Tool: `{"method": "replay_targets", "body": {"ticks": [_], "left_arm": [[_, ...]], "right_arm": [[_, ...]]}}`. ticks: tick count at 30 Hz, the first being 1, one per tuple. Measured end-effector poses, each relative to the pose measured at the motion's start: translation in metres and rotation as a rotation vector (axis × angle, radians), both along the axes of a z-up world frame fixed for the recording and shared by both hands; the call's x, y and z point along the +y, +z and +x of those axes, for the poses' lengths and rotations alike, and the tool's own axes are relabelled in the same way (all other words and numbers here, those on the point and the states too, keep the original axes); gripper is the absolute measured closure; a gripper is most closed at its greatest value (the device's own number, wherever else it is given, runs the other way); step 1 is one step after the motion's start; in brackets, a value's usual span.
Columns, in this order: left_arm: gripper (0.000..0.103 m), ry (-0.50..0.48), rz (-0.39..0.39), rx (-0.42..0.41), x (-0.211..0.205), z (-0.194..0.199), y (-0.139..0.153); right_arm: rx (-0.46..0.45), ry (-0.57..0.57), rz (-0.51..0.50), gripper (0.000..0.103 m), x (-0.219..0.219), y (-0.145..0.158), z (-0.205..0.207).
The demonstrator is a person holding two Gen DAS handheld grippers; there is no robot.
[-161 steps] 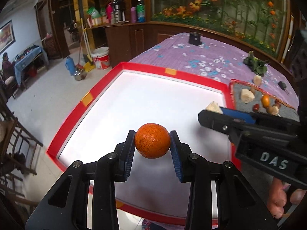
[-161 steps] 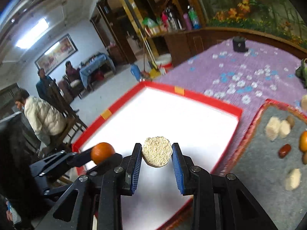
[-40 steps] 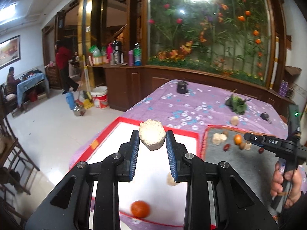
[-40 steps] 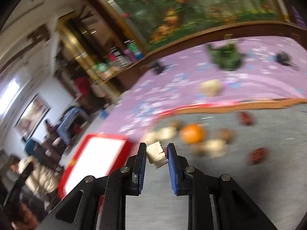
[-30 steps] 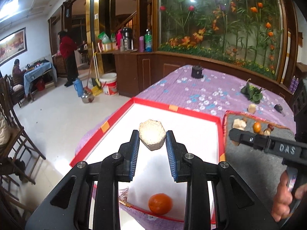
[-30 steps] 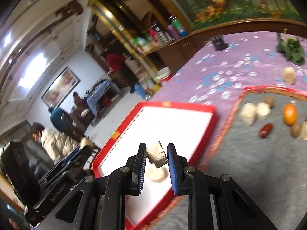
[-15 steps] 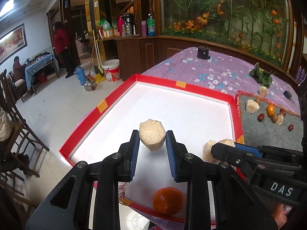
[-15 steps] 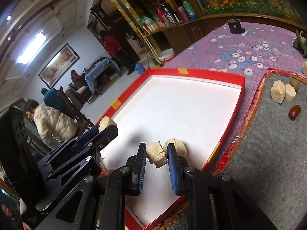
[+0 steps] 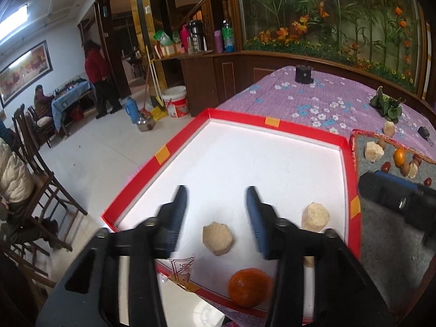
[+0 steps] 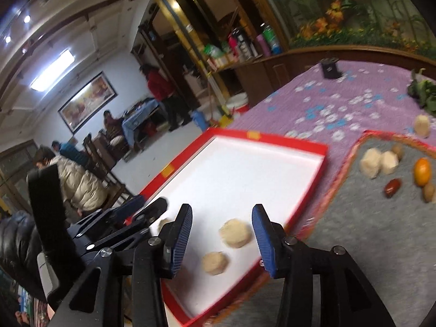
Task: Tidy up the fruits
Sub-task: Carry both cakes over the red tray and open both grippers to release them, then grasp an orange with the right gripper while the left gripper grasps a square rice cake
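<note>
Purple flowered tablecloth covers the table, far edge cut off by the frame. On it a red-rimmed white tray, near corner hidden behind the left tongs, which hang wide apart over the tray gripping nothing, fingers motion-blurred. Beside the tray a grey mat, partly blocked by the right tongs, also spread wide and empty. Inside the tray: an orange at the near rim, a tan hexagonal cake between the left tongs' fingers, a second cake near the right rim. A third pale piece under the left tongs' right finger is mostly hidden. More cakes, a small orange fruit and brown nuts sit on the mat, blurred, type unclear.
</note>
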State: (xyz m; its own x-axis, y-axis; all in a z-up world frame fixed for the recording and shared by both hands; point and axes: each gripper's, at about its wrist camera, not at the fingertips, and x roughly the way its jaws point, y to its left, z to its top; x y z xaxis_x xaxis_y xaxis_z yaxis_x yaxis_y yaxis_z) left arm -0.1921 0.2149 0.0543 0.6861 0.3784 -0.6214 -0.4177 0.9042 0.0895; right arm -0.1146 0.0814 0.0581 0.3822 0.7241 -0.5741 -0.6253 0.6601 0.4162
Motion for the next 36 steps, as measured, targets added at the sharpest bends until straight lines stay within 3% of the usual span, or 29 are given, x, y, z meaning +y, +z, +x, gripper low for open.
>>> {"method": "replay_targets", "body": {"ticks": [7, 14, 21, 26, 36], "left_arm": [[0.049, -0.037, 0.045, 0.002, -0.016, 0.002, 0.008], [0.049, -0.094, 0.089, 0.018, -0.036, 0.005, 0.011], [0.049, -0.223, 0.095, 0.050, -0.075, 0.016, 0.010], [0.049, -0.343, 0.083, 0.086, -0.108, 0.027, 0.009], [0.049, -0.427, 0.070, 0.124, -0.139, 0.034, 0.004]], "right_arm": [[0.003, -0.144, 0.026, 0.059, -0.059, 0.009, 0.020], [0.015, -0.322, 0.041, 0.059, -0.147, 0.011, 0.038], [0.129, -0.473, 0.056, 0.059, -0.221, 0.001, 0.066], [0.254, -0.451, 0.094, 0.059, -0.226, -0.010, 0.094], [0.329, -0.454, 0.088, 0.059, -0.216, -0.029, 0.110]]}}
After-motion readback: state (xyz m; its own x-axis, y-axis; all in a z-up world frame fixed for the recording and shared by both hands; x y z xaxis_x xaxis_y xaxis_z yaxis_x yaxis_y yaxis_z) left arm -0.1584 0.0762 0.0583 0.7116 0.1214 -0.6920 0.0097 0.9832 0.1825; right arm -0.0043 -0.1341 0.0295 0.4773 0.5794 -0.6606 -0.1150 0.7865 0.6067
